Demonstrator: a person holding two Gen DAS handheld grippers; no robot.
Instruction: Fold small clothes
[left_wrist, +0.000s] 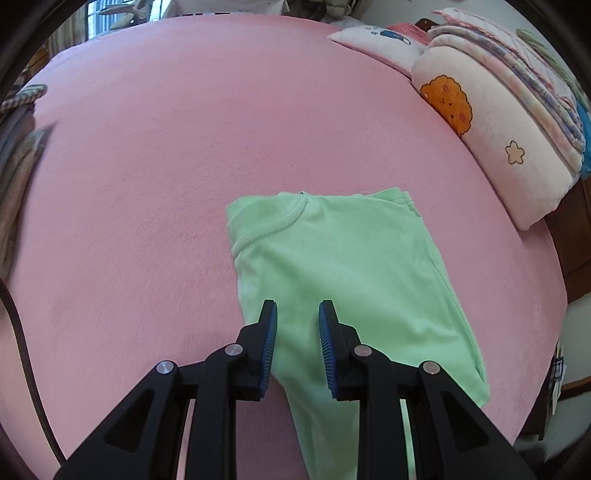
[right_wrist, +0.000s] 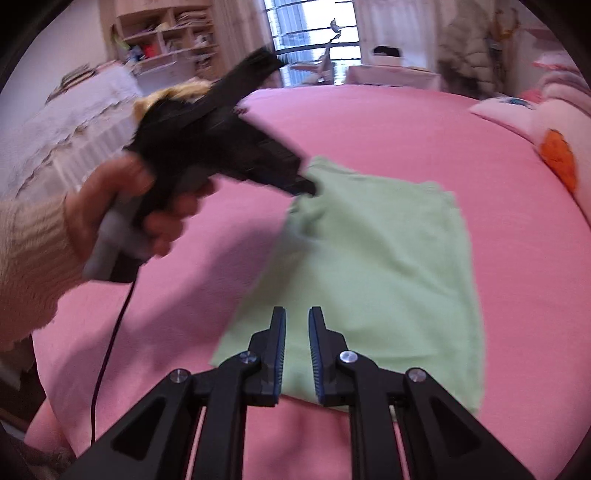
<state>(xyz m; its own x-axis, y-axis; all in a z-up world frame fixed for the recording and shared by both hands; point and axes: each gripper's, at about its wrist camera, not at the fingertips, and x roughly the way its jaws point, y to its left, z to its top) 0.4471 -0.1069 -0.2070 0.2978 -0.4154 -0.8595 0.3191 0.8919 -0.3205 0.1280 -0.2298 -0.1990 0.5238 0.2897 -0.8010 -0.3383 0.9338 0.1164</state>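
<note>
1. The left tool (left_wrist: 297, 314) has its jaws a little apart, and nothing is between them. In the left wrist view only the green cloth shows through the gap, lying flat below.
2. The right tool (right_wrist: 297, 321) is also slightly parted and holds nothing; its pads are above the near edge of the cloth, not pressing on it.
3. The shirt (left_wrist: 343, 266) is light green and lies on the pink bed (left_wrist: 147, 166). It is already folded into a long, narrow shape, with the collar at the far end and a narrow tail running toward the near edge of the bed.
4. Its long axis runs away from both tools, from near to far, a little slanted.
5. In the right wrist view the left tool's tip is at the far left corner of the shirt, near the collar; the picture is blurred there, so I cannot tell if it touches. A hand (right_wrist: 147, 206) in a cream knitted sleeve (right_wrist: 29, 266) holds this tool.
6. So the left hand is nearer the collar end and the right hand is nearer the hem end.
7. My judgement: the next fold goes across the long axis, bringing one end to the other.
8. Pillows (left_wrist: 491, 147) are at the far right of the bed, well apart from the shirt.
</note>
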